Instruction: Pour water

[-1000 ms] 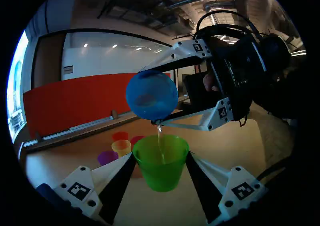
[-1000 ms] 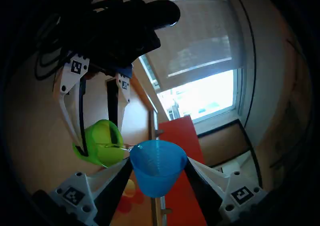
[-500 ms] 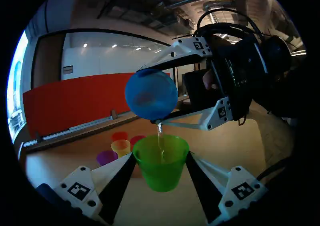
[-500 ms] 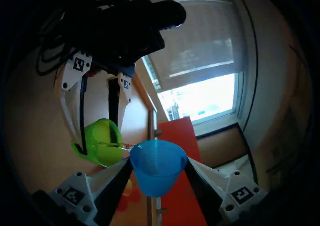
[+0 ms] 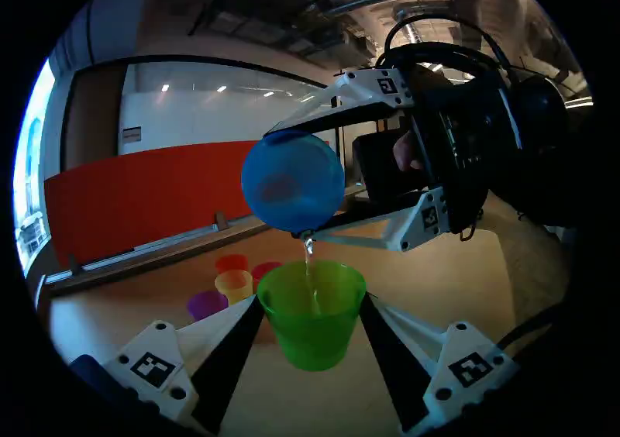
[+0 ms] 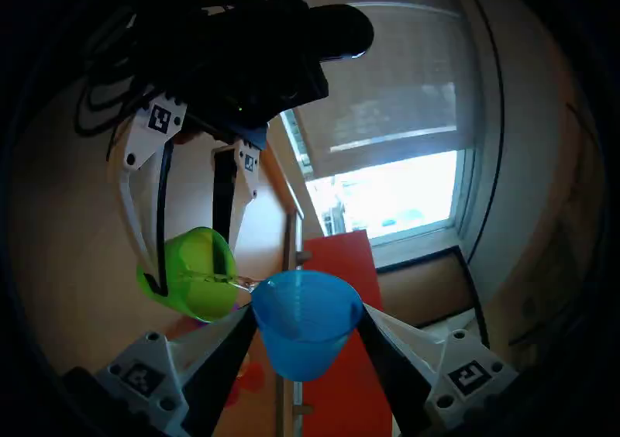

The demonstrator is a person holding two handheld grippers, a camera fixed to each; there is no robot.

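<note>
We note the left gripper (image 5: 310, 304) clamped on the upright green cup (image 5: 311, 332). The right gripper (image 6: 308, 313) pinches the blue cup (image 5: 292, 181), tipped just above the green cup; a thin water stream (image 5: 309, 251) falls in.

From my left tool (image 5: 310, 307) I look level over the table (image 5: 449, 282); from my right tool (image 6: 306, 317), rolled sideways. Both closely share green cup (image 5: 311, 328) and blue cup (image 5: 293, 181).

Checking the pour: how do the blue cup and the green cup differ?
The blue cup lies tipped in the right tool; the green cup stands upright in the left tool. The blue cup is higher, the green cup just below. Water runs from the blue cup into the green cup. Both are similar plastic cups.
</note>
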